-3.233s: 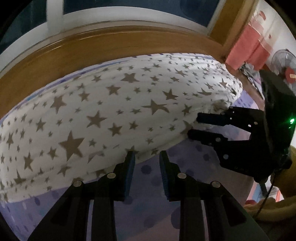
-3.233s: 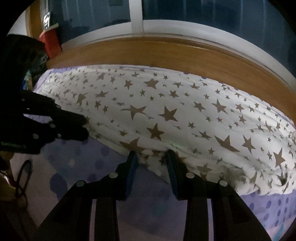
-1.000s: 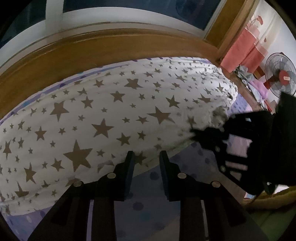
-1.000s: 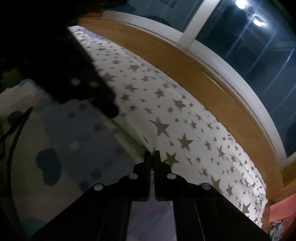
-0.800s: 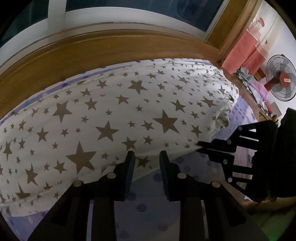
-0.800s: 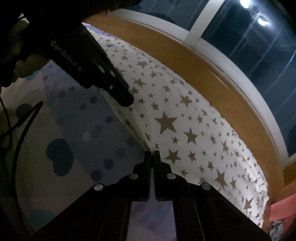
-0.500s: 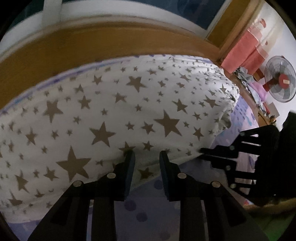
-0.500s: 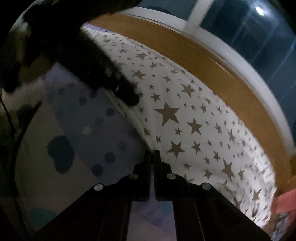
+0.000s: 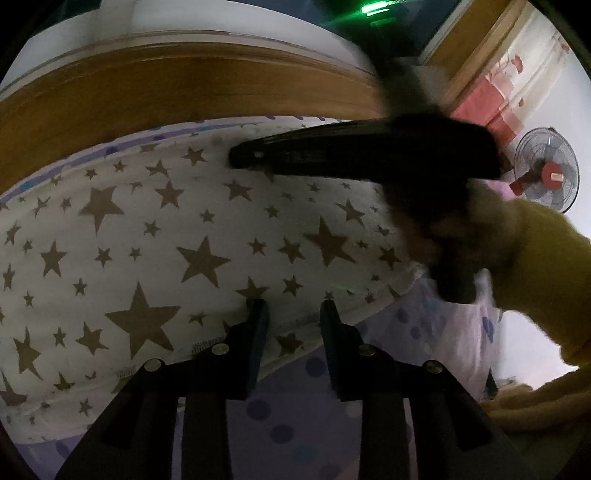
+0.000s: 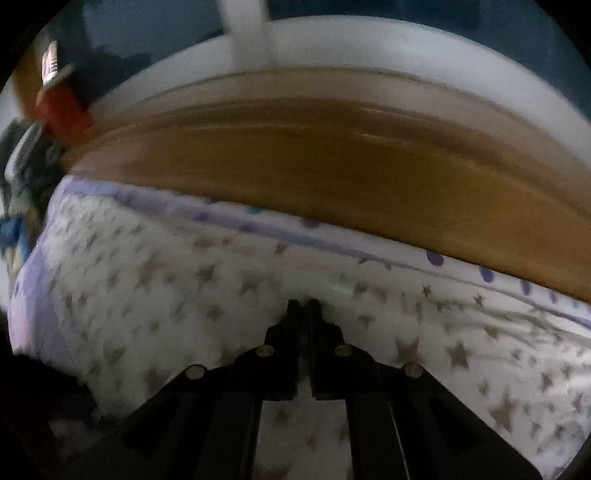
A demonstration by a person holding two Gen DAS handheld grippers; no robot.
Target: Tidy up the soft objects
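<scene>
Right gripper [image 10: 303,304] moved atop star pillow [image 9: 184,251]; left gripper [image 9: 291,310] at edge.

dim room, dark glass in a white-framed window [image 9: 207,14] above. a wide wooden headboard [image 9: 155,96] curves under it. lavender spotted bedsheet [image 9: 295,421] over the mattress. far right, pale wall, a standing fan [image 9: 546,177] with a red hub, pink-red curtain [image 9: 491,99]. green light reflection up top.
</scene>
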